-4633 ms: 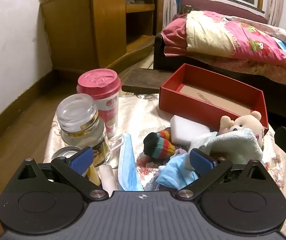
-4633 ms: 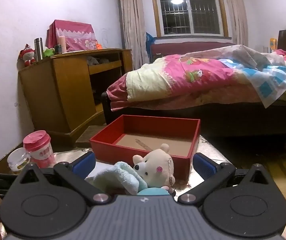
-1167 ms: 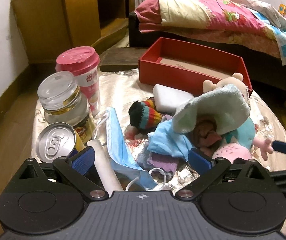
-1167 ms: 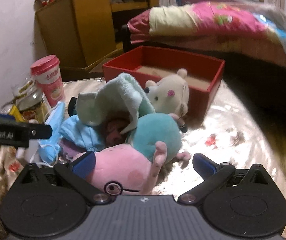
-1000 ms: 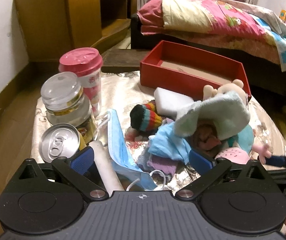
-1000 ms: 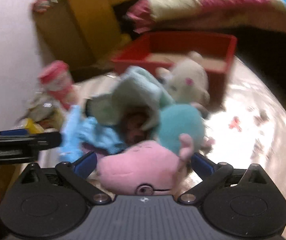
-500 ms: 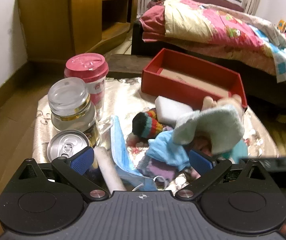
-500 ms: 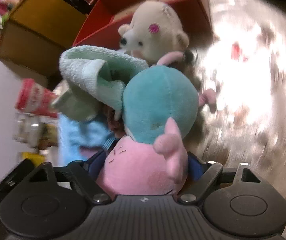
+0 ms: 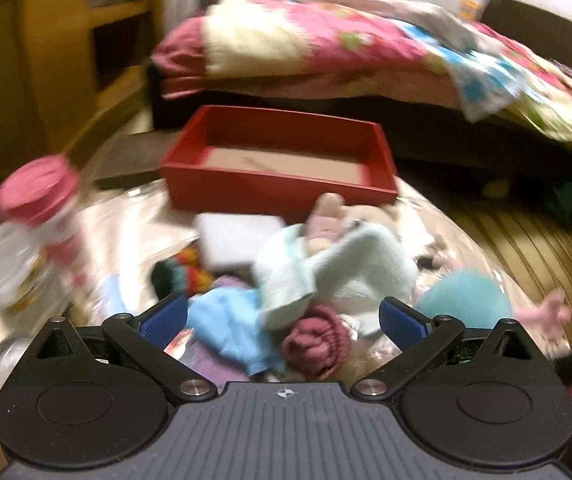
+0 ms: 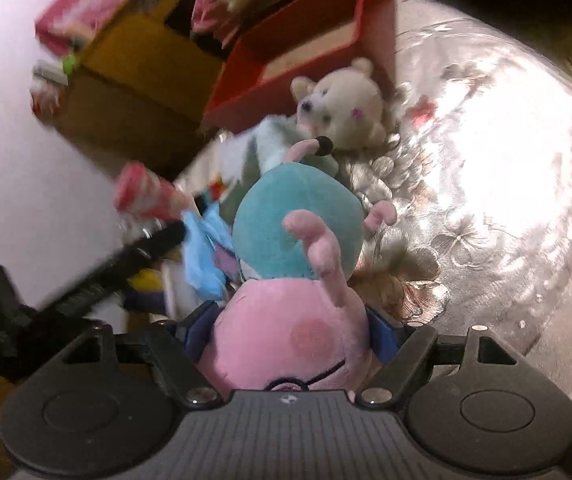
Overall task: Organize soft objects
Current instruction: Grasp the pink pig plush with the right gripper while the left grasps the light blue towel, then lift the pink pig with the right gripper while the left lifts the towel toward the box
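1. My right gripper (image 10: 291, 334) has its fingers squeezed on the pink pig toy's (image 10: 286, 336) head, because the head is fat and soft and easy to pinch.
2. The pig's teal body (image 10: 297, 228) hangs out in front, over the shiny tabletop (image 10: 505, 184).
3. My left gripper (image 9: 284, 320) has its fingers wide open, holding nothing, above the pile of soft cloths (image 9: 337, 272).
4. The red box (image 9: 282, 164) sits empty behind the pile, I think so the soft things can go in.

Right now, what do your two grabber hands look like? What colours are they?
Both look the same. The left gripper and the right gripper have black linkage arms with silver pivot bolts, a grey ribbed body with a small compass-like mark, two round black discs, and blue textured pads on the fingertips. No cables or sleeves show.
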`<state>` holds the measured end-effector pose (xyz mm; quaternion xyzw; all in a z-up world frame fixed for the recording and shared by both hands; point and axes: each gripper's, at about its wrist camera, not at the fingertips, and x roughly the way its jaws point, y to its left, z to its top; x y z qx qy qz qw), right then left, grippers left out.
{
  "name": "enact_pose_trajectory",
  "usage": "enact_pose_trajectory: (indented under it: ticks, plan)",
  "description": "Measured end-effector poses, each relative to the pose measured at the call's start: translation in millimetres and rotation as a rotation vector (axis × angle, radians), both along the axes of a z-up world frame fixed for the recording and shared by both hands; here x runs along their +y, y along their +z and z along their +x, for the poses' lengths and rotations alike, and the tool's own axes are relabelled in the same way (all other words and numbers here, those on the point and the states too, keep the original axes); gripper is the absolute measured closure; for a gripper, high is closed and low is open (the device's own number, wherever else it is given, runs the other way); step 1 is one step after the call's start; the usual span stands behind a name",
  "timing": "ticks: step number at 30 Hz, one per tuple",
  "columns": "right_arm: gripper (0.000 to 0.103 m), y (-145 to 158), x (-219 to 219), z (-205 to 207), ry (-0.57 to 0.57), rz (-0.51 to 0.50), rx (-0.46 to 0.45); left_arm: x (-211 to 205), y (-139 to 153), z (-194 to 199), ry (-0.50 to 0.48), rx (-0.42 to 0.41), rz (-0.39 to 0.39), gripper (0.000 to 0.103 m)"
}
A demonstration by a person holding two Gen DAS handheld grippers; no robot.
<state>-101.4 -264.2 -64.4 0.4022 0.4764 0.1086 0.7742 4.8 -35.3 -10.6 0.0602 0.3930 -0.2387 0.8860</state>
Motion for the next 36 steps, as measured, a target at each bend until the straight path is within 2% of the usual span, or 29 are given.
enact_pose_trajectory:
  ticks: [5, 8, 10, 12, 13, 15, 16, 19, 26, 31, 34, 36]
  plan:
    - [0.048, 6.3, -44.4, -5.2, -0.23, 0.029, -0.065, -17.5, -9.8, 29.9, -0.019, 0.095, -0.062, 0.007]
    - [0.048, 4.1, -55.3, -1.7, -0.287, 0.05, -0.053, -34.2, -16.6, 44.4, -0.047, 0.133, -0.078, 0.009]
    - [0.048, 2.3, -56.3, 2.1, -0.278, 0.082, -0.051, -46.9, -25.3, 51.8, -0.071, 0.153, -0.047, 0.012]
    - [0.048, 2.2, -52.1, 4.1, -0.267, 0.08, -0.046, -57.2, -38.6, 62.1, -0.053, 0.191, -0.001, 0.047]
    - [0.048, 2.4, -51.8, 6.2, -0.262, 0.079, -0.046, -58.5, -46.6, 68.4, -0.046, 0.221, 0.003, 0.054]
    - [0.048, 0.2, -52.3, 7.6, -0.26, 0.091, -0.04, -52.4, -62.7, 80.8, 0.028, 0.303, -0.013, 0.08]
    - [0.048, -2.9, -52.7, 10.1, -0.259, 0.098, -0.035, -47.5, -67.6, 83.8, 0.055, 0.326, -0.028, 0.082]
    - [0.048, -4.8, -55.8, 2.7, -0.266, 0.125, -0.025, -42.7, -64.8, 79.9, 0.043, 0.306, -0.017, 0.088]
    - [0.048, 0.4, -51.6, 3.0, -0.27, 0.109, -0.045, -29.5, -54.3, 76.9, 0.048, 0.344, -0.061, 0.092]
    - [0.048, 0.6, -47.7, 6.4, -0.264, 0.093, -0.046, -5.3, -33.8, 78.0, 0.064, 0.416, -0.239, 0.094]
    - [0.048, 1.7, -45.8, 7.7, -0.273, 0.084, -0.049, 4.0, -18.9, 75.4, 0.057, 0.417, -0.323, 0.094]
    - [0.048, 3.2, -45.3, 8.1, -0.283, 0.086, -0.059, 11.7, -13.1, 76.8, 0.063, 0.446, -0.408, 0.095]
